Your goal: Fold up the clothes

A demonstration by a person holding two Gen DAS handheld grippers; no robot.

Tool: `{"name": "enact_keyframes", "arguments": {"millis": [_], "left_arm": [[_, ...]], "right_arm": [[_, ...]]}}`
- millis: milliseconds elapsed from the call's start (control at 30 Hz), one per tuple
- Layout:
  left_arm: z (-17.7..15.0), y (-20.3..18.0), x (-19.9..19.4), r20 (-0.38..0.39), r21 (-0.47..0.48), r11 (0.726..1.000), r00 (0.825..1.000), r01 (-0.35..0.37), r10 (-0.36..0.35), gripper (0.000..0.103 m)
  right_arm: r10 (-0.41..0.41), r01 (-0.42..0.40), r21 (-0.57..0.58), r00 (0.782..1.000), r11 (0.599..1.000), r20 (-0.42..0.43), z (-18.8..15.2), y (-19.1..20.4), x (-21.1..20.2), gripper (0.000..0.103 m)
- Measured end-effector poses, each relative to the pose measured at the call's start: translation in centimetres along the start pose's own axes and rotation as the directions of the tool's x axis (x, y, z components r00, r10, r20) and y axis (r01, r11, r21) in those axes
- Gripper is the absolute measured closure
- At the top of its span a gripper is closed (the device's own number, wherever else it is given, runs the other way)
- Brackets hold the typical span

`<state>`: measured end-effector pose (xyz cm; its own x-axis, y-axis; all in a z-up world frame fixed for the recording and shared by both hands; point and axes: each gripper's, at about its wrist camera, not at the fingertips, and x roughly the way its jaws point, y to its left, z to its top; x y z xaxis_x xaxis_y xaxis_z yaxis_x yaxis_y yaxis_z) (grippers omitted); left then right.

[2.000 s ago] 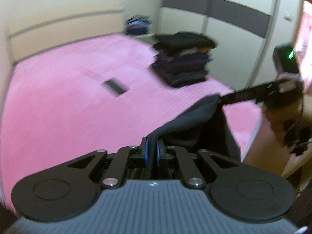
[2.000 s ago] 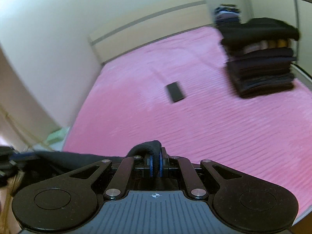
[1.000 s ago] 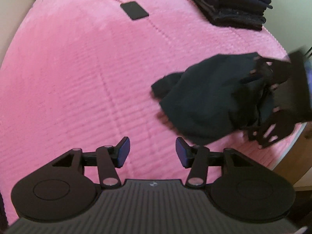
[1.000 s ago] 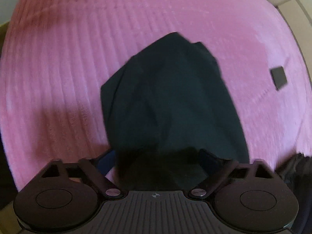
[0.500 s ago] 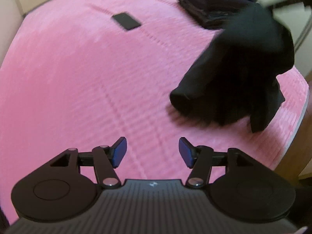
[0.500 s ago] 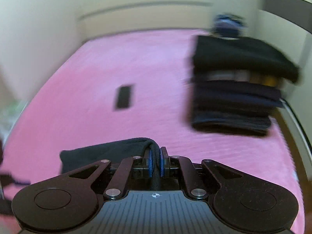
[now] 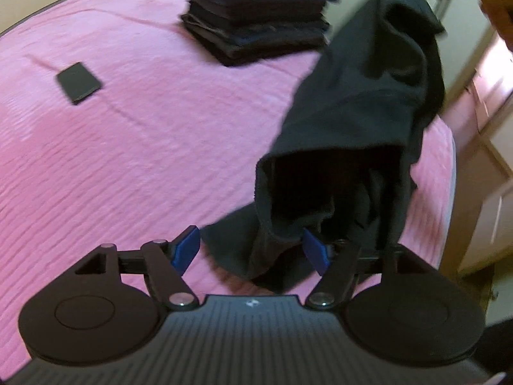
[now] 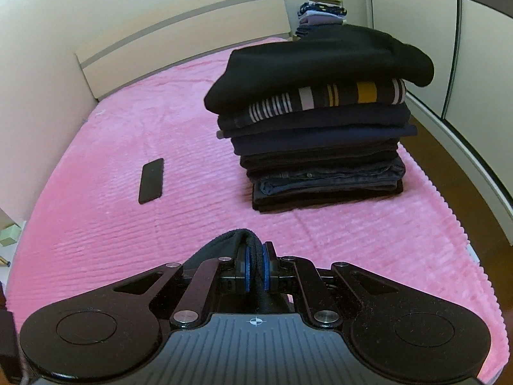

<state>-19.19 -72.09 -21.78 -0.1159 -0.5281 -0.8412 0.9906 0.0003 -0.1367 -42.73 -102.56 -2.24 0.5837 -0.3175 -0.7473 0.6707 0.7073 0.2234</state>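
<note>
A black garment (image 7: 359,122) hangs in the air over the pink bedspread (image 7: 134,147), held up from the upper right. Its lower hem droops between the open blue-padded fingers of my left gripper (image 7: 251,250), which hold nothing. In the right wrist view my right gripper (image 8: 255,271) is shut on a thick fold of the same black garment (image 8: 234,240), above the pink bedspread (image 8: 368,234).
A tall stack of folded dark clothes (image 8: 317,122) stands on the bed's right side, also seen in the left wrist view (image 7: 259,16). A black phone (image 8: 151,180) lies on the bedspread, left of the stack. Headboard and wardrobe doors lie beyond. The bed's edge is at right.
The garment was dropped on the bed, then my right gripper shut on it and lifted it. My left gripper let go, stayed open, and the hanging hem now lies between its fingers.
</note>
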Motion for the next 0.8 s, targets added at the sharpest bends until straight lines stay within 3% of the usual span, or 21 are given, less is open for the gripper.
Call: {"name": "enact_keyframes", "arguments": {"millis": [167, 233, 300, 367, 433, 467, 700, 767, 800], "left_arm": [[0.4, -1.1, 3.4, -0.005, 0.042, 0.999, 1.0, 0.004, -0.004, 0.041], [0.6, -1.7, 4.5, -0.019, 0.088, 0.996, 1.0, -0.005, 0.007, 0.066], [0.7, -2.2, 5.0, -0.036, 0.124, 0.992, 0.999, -0.016, 0.02, 0.071], [0.5, -2.7, 4.3, -0.022, 0.149, 0.988, 0.999, -0.035, 0.039, 0.072], [-0.4, -3.3, 3.2, 0.0, 0.197, 0.979, 0.998, -0.059, 0.06, 0.054], [-0.9, -3.7, 2.9, 0.006, 0.227, 0.971, 0.997, -0.072, 0.072, 0.052], [-3.5, -6.7, 6.7, -0.013, 0.415, 0.906, 0.995, -0.082, 0.096, 0.054], [-3.4, -7.2, 7.9, -0.003, 0.434, 0.896, 0.994, -0.093, 0.105, 0.059], [-3.2, -7.2, 8.1, 0.005, 0.43, 0.897, 0.994, -0.099, 0.107, 0.069]], "right_arm": [[0.012, -0.012, 0.0, 1.0, 1.0, -0.013, -0.1, -0.3, 2.3, 0.097], [0.018, -0.018, -0.004, 1.0, 1.0, -0.018, 0.0, -0.6, 3.3, 0.097], [0.023, -0.023, -0.007, 1.0, 1.0, -0.018, 0.1, -0.9, 4.1, 0.097], [0.028, -0.029, -0.009, 0.999, 1.0, -0.016, -0.1, -1.2, 3.8, 0.097], [0.031, -0.031, -0.014, 0.999, 0.999, -0.011, -0.3, -1.2, 3.4, 0.097], [0.03, -0.03, -0.016, 1.0, 0.999, -0.01, -0.4, -1.4, 3.0, 0.097], [0.011, -0.011, -0.01, 1.0, 1.0, -0.016, -1.3, -2.0, 2.4, 0.097], [0.009, -0.01, -0.007, 1.0, 1.0, -0.018, -1.4, -2.1, 2.3, 0.097], [0.013, -0.013, -0.007, 1.0, 1.0, -0.016, -1.3, -2.1, 2.3, 0.097]]}}
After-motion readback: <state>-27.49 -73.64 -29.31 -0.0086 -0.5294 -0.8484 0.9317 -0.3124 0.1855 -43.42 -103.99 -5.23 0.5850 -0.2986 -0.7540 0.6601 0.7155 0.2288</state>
